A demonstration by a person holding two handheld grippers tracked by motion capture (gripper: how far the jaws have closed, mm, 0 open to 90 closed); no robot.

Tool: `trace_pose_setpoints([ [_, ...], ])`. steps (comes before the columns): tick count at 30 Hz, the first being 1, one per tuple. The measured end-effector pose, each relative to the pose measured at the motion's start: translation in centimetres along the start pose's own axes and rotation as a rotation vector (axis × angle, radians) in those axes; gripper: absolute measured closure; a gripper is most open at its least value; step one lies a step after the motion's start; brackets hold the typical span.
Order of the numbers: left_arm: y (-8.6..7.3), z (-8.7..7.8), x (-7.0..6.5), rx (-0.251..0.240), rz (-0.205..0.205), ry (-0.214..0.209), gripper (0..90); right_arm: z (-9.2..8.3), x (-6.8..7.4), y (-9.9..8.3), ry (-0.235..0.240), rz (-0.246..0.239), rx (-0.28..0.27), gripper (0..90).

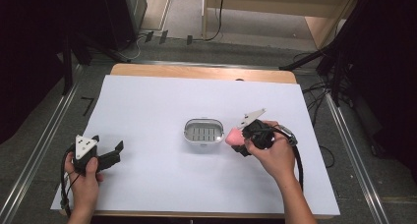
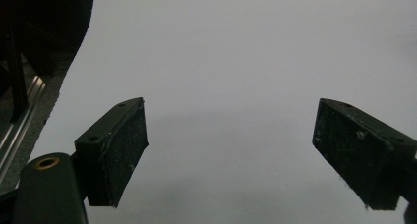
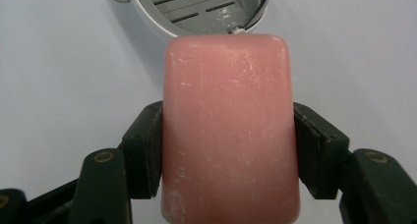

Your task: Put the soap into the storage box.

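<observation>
A wooden table (image 1: 196, 70) carries a large white sheet (image 1: 162, 175) that covers nearly all of its top, leaving a strip of bare wood along the far edge. Directly on the sheet sits a small grey slotted dish (image 1: 203, 131) with a rounded rim, just to the left of the right gripper (image 1: 239, 138) and well apart to the right of the left gripper (image 1: 115, 153). In the right gripper view the dish (image 3: 196, 8) lies just ahead of the jaws, while the sheet (image 2: 236, 62) ahead of the left gripper is bare.
</observation>
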State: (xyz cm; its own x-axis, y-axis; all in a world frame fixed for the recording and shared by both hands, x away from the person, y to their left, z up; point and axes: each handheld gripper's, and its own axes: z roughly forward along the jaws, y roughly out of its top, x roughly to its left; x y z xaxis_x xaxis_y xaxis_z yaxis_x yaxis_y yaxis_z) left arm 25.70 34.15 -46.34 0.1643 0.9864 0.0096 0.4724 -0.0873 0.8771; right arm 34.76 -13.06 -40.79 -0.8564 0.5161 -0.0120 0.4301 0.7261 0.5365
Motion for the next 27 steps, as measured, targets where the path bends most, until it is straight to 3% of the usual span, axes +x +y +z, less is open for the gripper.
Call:
trace_pose_setpoints([
  [27, 0.0, 0.0, 0.0, -0.002, 0.001, -0.002, 14.1, 0.2, 0.5, 2.9, 0.018, -0.088, -0.02, 38.6],
])
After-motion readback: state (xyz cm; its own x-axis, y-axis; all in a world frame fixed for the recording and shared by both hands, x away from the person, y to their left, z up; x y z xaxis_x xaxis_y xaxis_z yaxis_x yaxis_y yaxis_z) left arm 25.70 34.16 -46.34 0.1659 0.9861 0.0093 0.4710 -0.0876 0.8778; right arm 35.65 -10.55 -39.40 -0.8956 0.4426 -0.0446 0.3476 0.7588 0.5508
